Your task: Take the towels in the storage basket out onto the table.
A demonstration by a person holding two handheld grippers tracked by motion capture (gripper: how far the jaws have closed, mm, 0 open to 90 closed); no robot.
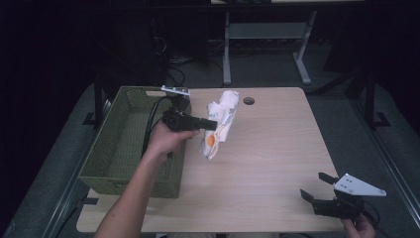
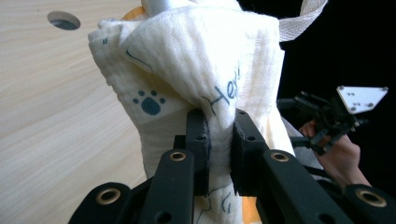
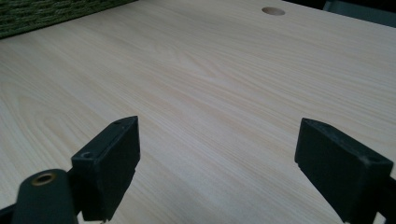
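Dim room around a pale wooden table

The light-wood table has a round cable hole near its far edge and stands on grey floor that falls off into darkness on both sides. Beyond the far edge, a white-framed desk stands with its legs on the floor, and dark cables lie tangled in shadow to its left. Light falls mainly on the tabletop.
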